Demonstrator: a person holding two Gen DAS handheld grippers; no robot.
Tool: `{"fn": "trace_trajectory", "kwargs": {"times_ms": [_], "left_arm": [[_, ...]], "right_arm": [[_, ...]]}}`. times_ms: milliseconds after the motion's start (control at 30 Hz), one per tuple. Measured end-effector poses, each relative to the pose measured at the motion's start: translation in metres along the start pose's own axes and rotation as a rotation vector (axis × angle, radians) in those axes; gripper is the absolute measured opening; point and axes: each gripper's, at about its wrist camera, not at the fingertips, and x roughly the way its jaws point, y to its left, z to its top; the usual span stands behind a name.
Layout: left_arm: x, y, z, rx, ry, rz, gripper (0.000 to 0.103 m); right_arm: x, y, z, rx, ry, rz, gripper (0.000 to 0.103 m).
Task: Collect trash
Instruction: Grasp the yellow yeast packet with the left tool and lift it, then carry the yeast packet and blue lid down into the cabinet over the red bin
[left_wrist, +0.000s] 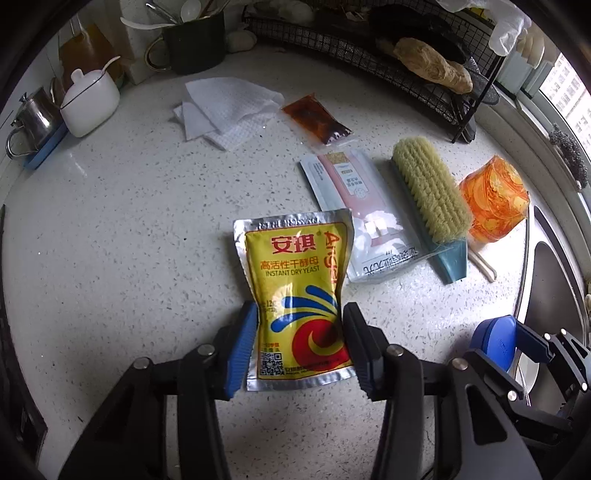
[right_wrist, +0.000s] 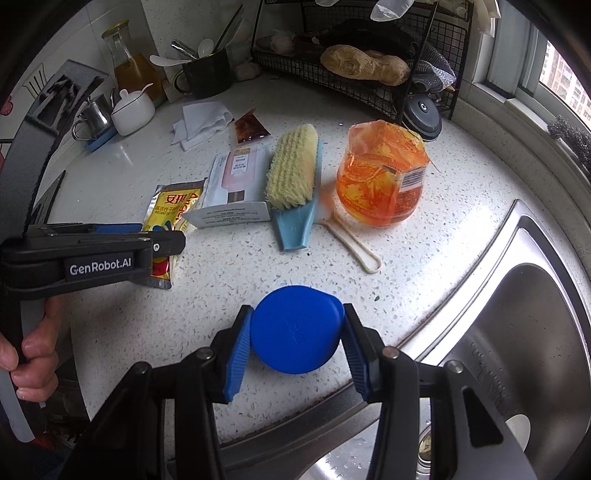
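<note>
On wire rack (right_wrist: 369, 96): ginger root (right_wrist: 365, 66); dark mug (right_wrist: 207, 74) holds utensils

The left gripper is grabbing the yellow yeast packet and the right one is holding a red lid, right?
Not quite: the lid is blue, not red, as the right wrist view shows between the right gripper fingers. The left gripper does pinch the yellow yeast packet.

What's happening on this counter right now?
A person is clearing trash off a speckled counter with two handheld grippers. The left gripper has its jaws pinched on a yellow instant dry yeast packet, which buckles between them. The right gripper holds a blue plastic lid near the sink.
</note>
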Motion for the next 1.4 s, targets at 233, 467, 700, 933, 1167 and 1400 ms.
{"fn": "trace_trajectory", "kwargs": {"times_ms": [233, 467, 700, 933, 1167, 1400], "left_arm": [[-0.015, 0.005, -0.023, 0.059, -0.007, -0.033, 0.033], [-0.038, 0.02, -0.052, 0.081, -0.031, -0.047, 0.032], [-0.065, 0.048, -0.084, 0.078, -0.057, -0.043, 0.032], [-0.095, 0.07, -0.125, 0.085, -0.078, -0.043, 0.033], [-0.127, 0.094, -0.182, 0.086, -0.092, -0.032, 0.033], [-0.14, 0.12, -0.247, 0.062, -0.055, -0.01, 0.033]], "right_arm": [[-0.005, 0.015, -0.005, 0.0, 0.0, 0.002, 0.044], [-0.013, 0.037, -0.011, -0.007, -0.012, 0.008, 0.044], [-0.025, 0.065, -0.028, -0.017, -0.03, 0.007, 0.044], [-0.044, 0.1, -0.055, -0.024, -0.043, 0.011, 0.044], [-0.062, 0.143, -0.088, -0.053, -0.06, 0.034, 0.044], [-0.066, 0.183, -0.13, -0.087, -0.026, 0.067, 0.044]]}}
